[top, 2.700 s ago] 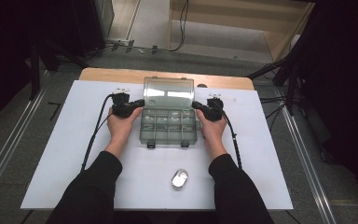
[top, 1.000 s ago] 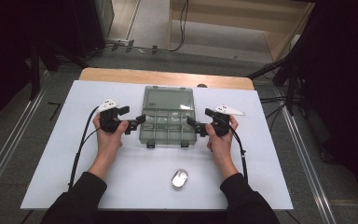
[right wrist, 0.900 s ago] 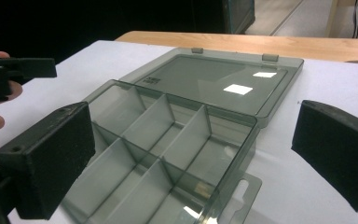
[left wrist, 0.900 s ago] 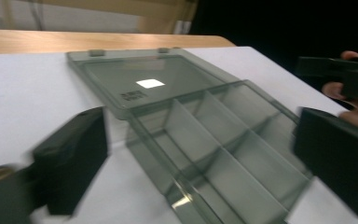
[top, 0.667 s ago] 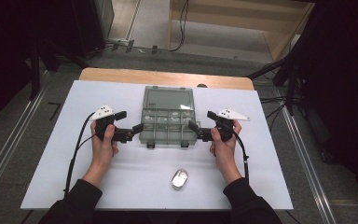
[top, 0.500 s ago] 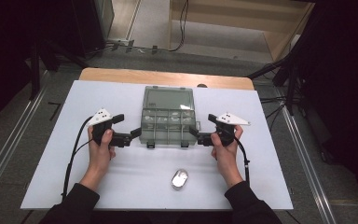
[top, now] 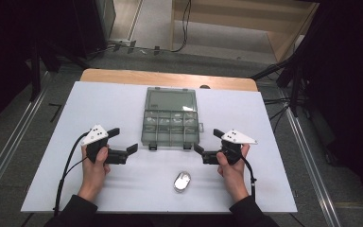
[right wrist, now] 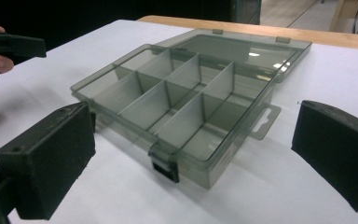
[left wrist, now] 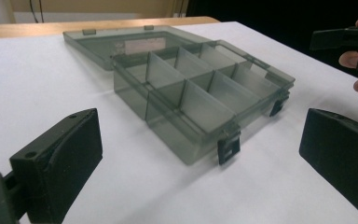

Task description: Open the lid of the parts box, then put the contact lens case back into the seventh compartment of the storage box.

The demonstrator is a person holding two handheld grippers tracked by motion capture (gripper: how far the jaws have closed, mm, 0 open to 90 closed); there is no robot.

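Forearms in dark sleeves enter from the near edge of the white table sheet (top: pixel 123 104). Small oval silver metal object (top: pixel 182 181) lies nearest, between the two hands, touching nothing.

Left gripper (top: pixel 125 150) sits left of the box's near corner, jaws spread wide, nothing between them; they have just finished opening. Right gripper (top: pixel 207 152) mirrors it off the right near corner, jaws also apart and empty. Both point inward, near the box but not touching.

Smoky grey translucent plastic compartment box (top: pixel 171 128) rests flat at table centre, lid (top: pixel 171 100) swung fully back and lying on the sheet on the far side. Dividers split the tray into two rows of cells; contents too faint to tell. Two dark latches (left wrist: pixel 227 148) hang off the near wall.

Beyond the sheet, a bare wooden table edge (top: pixel 170 78) shows. Past that: grey floor, cables, light wooden furniture, dark stands either side.
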